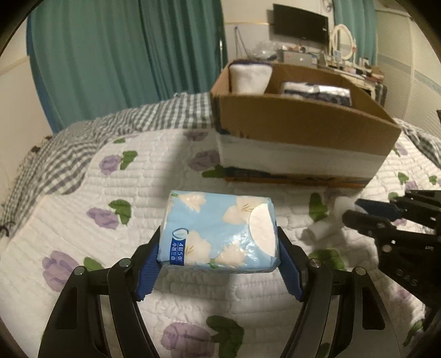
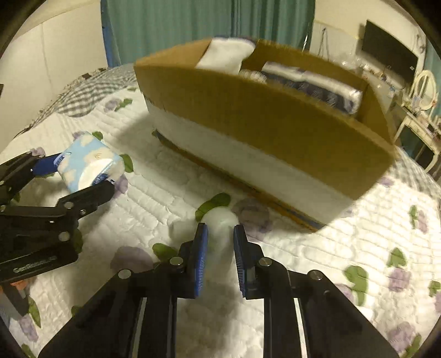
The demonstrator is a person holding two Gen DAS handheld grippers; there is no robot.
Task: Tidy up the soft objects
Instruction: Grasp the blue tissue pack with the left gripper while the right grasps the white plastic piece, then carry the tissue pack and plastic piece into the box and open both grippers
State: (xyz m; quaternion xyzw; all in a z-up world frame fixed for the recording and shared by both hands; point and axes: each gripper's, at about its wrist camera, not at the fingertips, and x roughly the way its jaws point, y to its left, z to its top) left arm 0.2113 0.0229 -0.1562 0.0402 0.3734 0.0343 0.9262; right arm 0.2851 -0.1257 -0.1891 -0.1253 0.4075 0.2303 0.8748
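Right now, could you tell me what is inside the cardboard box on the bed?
The cardboard box holds a white folded cloth at its left end and a blue-and-white plastic-wrapped pack beside it. Its near wall hides everything lower down.

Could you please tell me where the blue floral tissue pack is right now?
The blue floral tissue pack sits clamped in the left gripper, above the quilt, before the cardboard box.

Home bedroom, quilted floral bedspread [image 1: 82, 176], teal curtains [image 1: 110, 55], wall TV [image 1: 300, 24], vanity mirror [image 1: 343, 41]

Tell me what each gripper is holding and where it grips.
Left gripper: blue tissue pack, clamped across its two short ends. Right gripper: small white roll, pinched on its sides.
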